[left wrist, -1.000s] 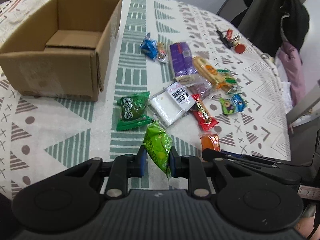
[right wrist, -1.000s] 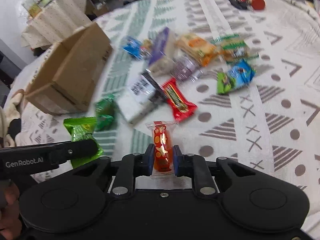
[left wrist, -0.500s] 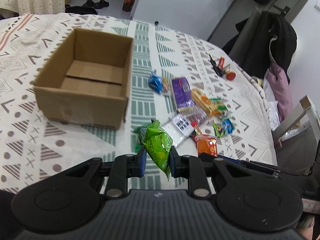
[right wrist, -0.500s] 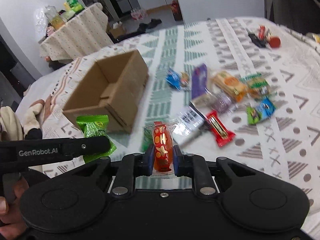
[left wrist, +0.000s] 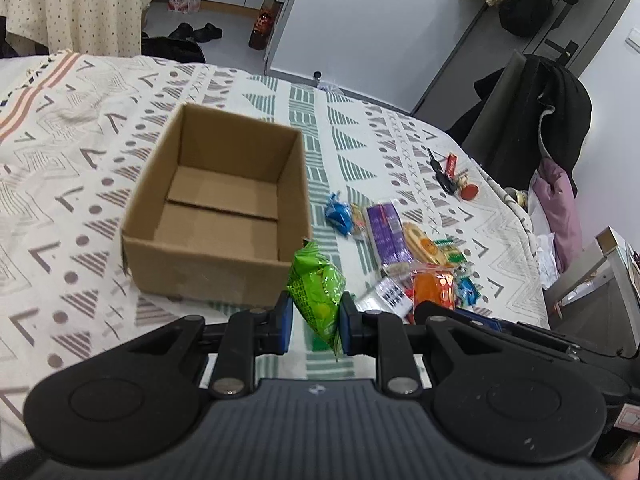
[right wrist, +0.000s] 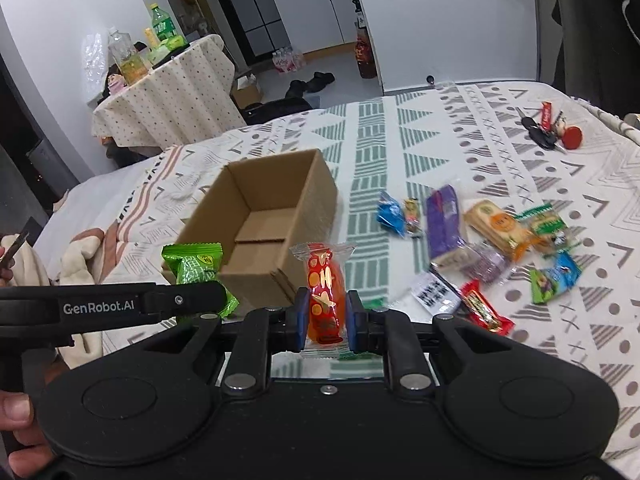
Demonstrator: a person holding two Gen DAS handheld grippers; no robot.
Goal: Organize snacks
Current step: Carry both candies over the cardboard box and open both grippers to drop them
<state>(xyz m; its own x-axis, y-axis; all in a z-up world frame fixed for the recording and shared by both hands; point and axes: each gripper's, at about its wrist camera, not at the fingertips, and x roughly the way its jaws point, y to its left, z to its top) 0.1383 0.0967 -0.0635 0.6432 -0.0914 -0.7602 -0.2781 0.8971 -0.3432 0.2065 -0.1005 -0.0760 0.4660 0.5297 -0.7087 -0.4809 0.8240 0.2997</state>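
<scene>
Both grippers up off the cloth now, well higher than a second ago, when each hung low over the scattered snacks; table further off in both views, and the cardboard box (left wrist: pixel 216 216) seen from above, open and bare inside. Left gripper (left wrist: pixel 314 316) pinching the green snack packet (left wrist: pixel 318 292) between its blue pads, packet upright and slightly crumpled, held in the air just short of the box's near right corner. Right gripper (right wrist: pixel 327 316) clamped on the orange-red candy packet (right wrist: pixel 325 296), likewise upright, hanging near the box's near end in the right wrist view. Same grips as before, no slip showing in either packet. Rest of the snacks left lying on the patterned tablecloth (left wrist: pixel 80 128) to the right of the box: purple packet (left wrist: pixel 386 232), blue packet (left wrist: pixel 338 214), red bar (right wrist: pixel 484 310), white labelled packet (right wrist: pixel 436 292), among others, all apart from the box. Bunch of keys (right wrist: pixel 548 130) further back, no part of the job. Probably the carry stage, then: two items lifted and brought toward the box, neither yet over its opening. Next, likely a short move forward over the rim and a release; worth clearing the near wall first, since both packets hang below the fingers and could catch on it.
</scene>
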